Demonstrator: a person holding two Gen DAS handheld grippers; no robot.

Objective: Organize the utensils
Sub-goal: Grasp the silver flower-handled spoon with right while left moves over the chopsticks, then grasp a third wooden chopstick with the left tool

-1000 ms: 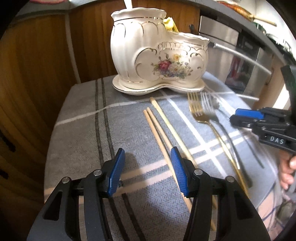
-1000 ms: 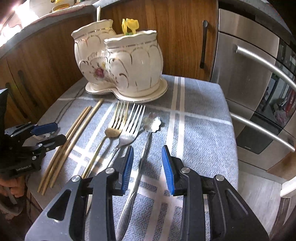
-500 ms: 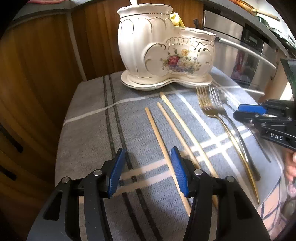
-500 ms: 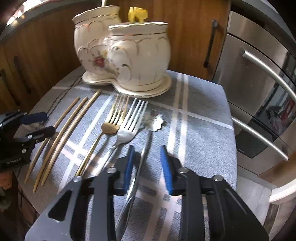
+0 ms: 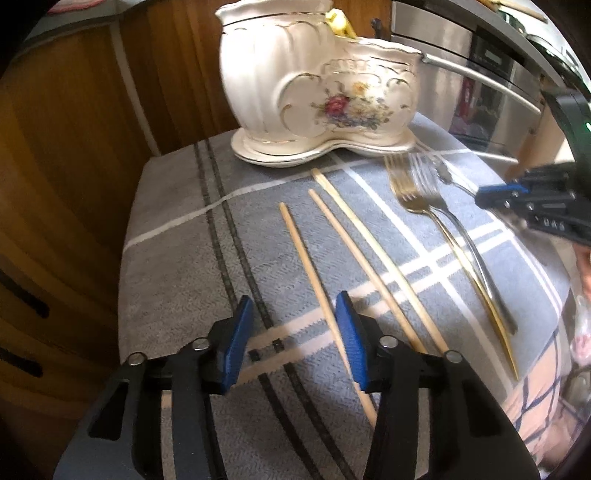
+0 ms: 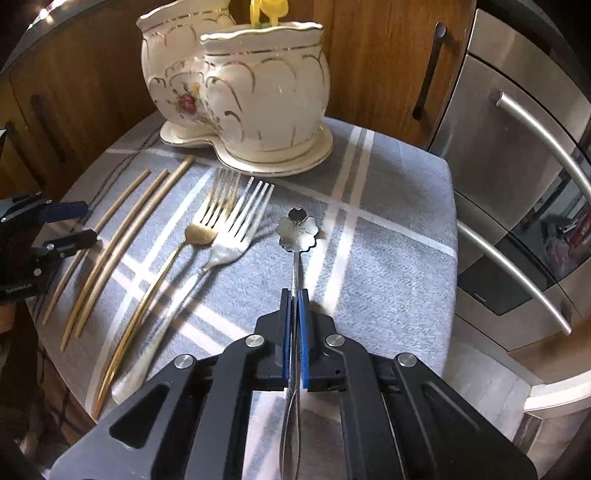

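Observation:
A cream ceramic two-pot utensil holder point(image 5: 317, 92) point(image 6: 255, 92) with floral print stands at the back of the grey striped cloth point(image 5: 177, 266). Three wooden chopsticks point(image 5: 351, 258) point(image 6: 118, 240), a gold fork point(image 5: 443, 236) point(image 6: 170, 258) and a silver fork point(image 6: 236, 236) lie in front of it. My right gripper point(image 6: 294, 295) is shut on the handle of a silver flower-shaped spoon point(image 6: 297, 229) to the right of the forks. My left gripper point(image 5: 295, 332) is open just above the cloth, its right finger beside the leftmost chopstick.
Wooden cabinets point(image 5: 74, 147) stand behind and to the left of the table. A stainless steel appliance with bar handles point(image 6: 524, 177) stands to the right. A yellow item point(image 6: 267, 9) sticks out of the holder. The cloth's edges drop off at the left and right.
My right gripper has closed on the flower spoon's handle. The left gripper has moved closer to the holder and stayed open; the leftmost chopstick has separated from the other two.

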